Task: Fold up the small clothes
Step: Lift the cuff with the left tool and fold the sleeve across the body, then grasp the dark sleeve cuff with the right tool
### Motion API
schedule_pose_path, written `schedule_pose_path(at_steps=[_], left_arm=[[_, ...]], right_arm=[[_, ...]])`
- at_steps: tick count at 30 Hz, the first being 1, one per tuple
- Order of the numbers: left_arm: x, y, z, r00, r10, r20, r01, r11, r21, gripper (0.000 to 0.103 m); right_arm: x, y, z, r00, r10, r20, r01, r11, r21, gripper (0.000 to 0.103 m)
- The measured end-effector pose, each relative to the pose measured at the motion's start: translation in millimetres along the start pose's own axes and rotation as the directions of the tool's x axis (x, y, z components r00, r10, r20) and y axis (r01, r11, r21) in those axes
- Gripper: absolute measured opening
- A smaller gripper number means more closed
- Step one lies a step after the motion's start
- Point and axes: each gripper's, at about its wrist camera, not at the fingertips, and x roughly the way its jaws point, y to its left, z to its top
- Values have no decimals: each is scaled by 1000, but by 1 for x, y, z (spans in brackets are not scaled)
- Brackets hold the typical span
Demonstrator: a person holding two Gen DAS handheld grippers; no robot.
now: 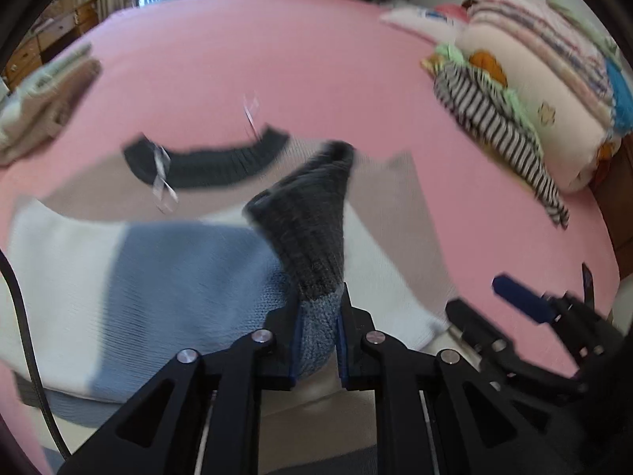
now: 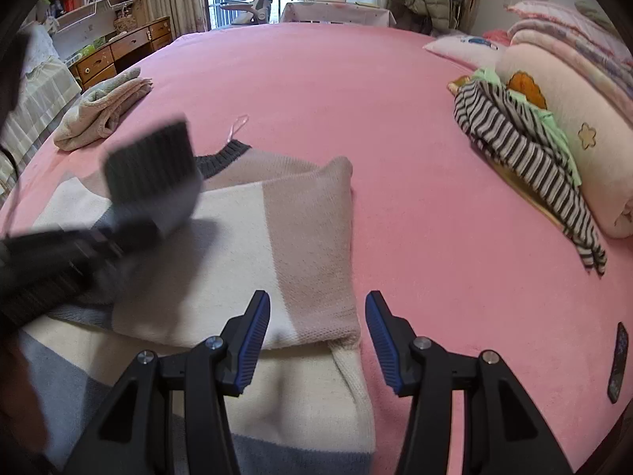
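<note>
A knit sweater [image 1: 178,269] in cream, blue and beige blocks lies flat on the pink bed [image 1: 277,59], its dark grey collar [image 1: 205,166] at the far side. My left gripper [image 1: 318,297] is shut on a sleeve and holds its dark grey cuff [image 1: 312,206] up over the sweater's body. In the right wrist view that cuff [image 2: 150,162] and the left gripper [image 2: 154,221] are blurred at the left. My right gripper [image 2: 317,301] stands open with nothing between its pads, just above the folded-in right sleeve [image 2: 316,237]. It also shows at the lower right as the right gripper [image 1: 474,293].
A folded beige towel pile [image 2: 103,111] sits at the bed's far left. A striped garment [image 2: 526,158] drapes against rolled pink quilts [image 2: 573,138] on the right. A dark flat object [image 2: 619,360] lies near the right edge. Wooden drawers [image 2: 118,51] stand beyond the bed.
</note>
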Motion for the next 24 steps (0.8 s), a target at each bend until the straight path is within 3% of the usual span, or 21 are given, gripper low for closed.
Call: schedule_pose_path(at_steps=[4, 9, 11, 15, 19, 24], left_arm=[[16, 0, -11, 998, -32, -50, 32, 999, 3, 35], [-9, 19, -18, 1000, -9, -4, 9, 1000, 27, 68], [-28, 33, -16, 999, 22, 35, -23, 999, 32, 74], [-65, 65, -21, 995, 59, 75, -61, 998, 27, 74], [-91, 103, -22, 981, 159, 107, -161, 987, 7, 74], [-116, 157, -20, 957, 259, 135, -253, 966, -56, 74]], right_arm=[[4, -2, 0, 1000, 26, -7, -26, 1000, 14, 51], [9, -2, 7, 994, 110, -21, -109, 993, 42, 51], [12, -3, 9, 988, 153, -32, -151, 987, 61, 51], [14, -2, 12, 973, 228, -42, -222, 968, 115, 51], [14, 1, 14, 964, 261, -54, -251, 957, 144, 51], [24, -4, 19, 927, 365, -83, -336, 908, 250, 53]])
